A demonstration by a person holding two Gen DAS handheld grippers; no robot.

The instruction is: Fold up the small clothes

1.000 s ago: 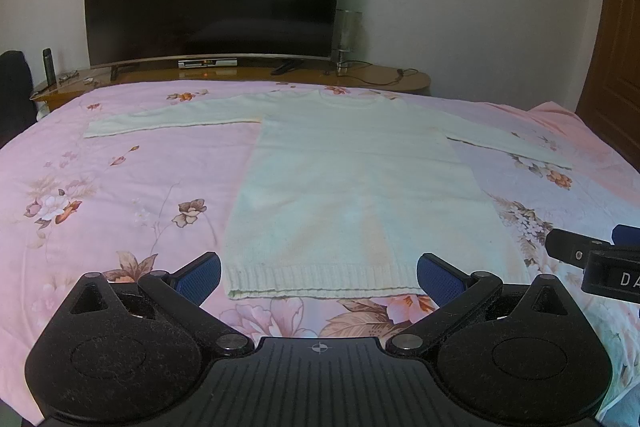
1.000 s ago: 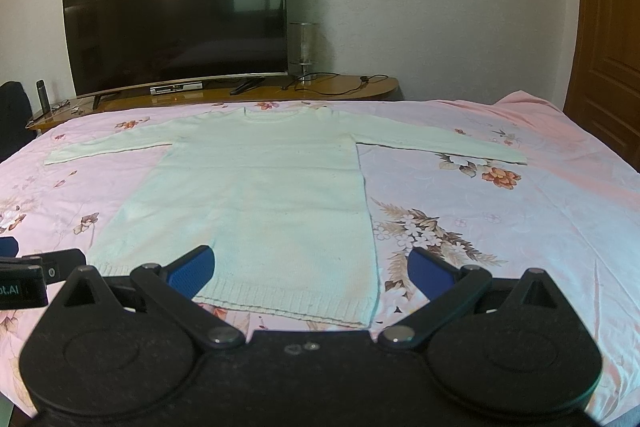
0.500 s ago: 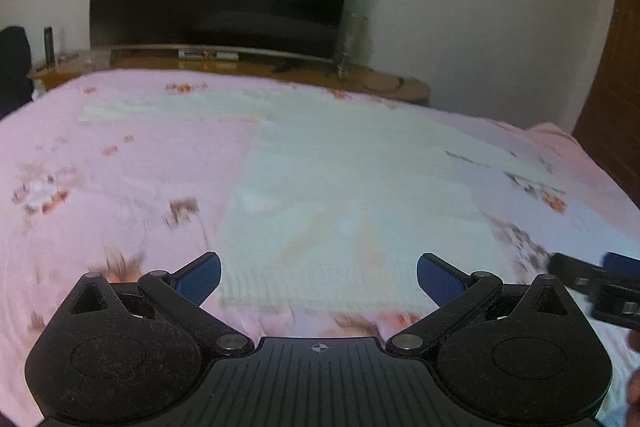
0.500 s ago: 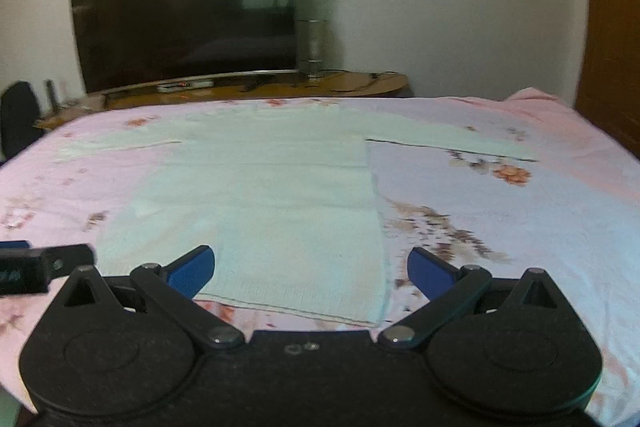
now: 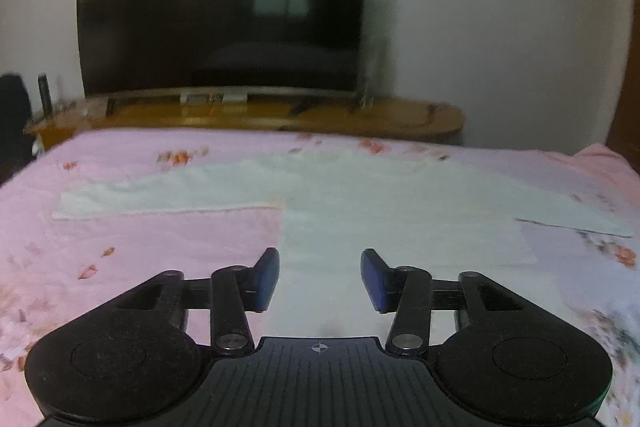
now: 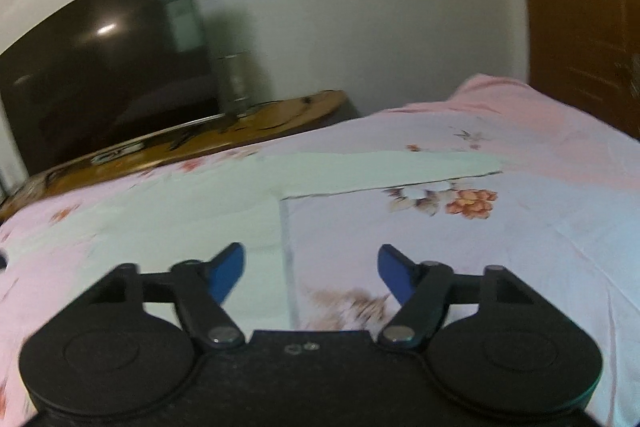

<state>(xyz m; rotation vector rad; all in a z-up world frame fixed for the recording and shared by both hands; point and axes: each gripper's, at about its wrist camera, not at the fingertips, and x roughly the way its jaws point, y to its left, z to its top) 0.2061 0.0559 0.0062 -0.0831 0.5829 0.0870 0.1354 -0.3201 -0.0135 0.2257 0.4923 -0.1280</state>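
Sweater (image 5: 400, 211) lies flat on the pink floral bedspread (image 5: 160, 239), front up, both sleeves stretched straight out sideways. Looks like a deliberate T layout so each sleeve can be taken and folded inward; nothing folded yet, judging by the outline.

Left gripper (image 5: 319, 277): blue pads (image 5: 267, 279) partly closed in, a narrow-to-medium gap, nothing between them. It sits over the sweater's body, fabric directly ahead of and under the pads. Left sleeve (image 5: 160, 197) runs off ahead-left of the claw, cuff well out to that side. Can't tell if the pads touch the knit or hang just above it.

Right gripper (image 6: 311, 273): jaws wider apart than the left's, empty. The sweater's side edge runs almost straight between the pads, so the left pad sits over knit and the right pad (image 6: 394, 273) over bare bedspread. Right sleeve (image 6: 392, 169) extends ahead and to the right of the claw, its lower edge meeting the body at the armpit just ahead. My read: it's straddling the side seam to line up a pinch there or at the armpit.

Garment look: pale, off-white to faint mint, soft knit, thin, no obvious wrinkles. Both views are motion-blurred, so stitch texture and collar detail are unreadable. Hem is hidden below the claws.

TV (image 5: 224, 3) on a wooden stand (image 5: 360, 115) sits well beyond the bed.
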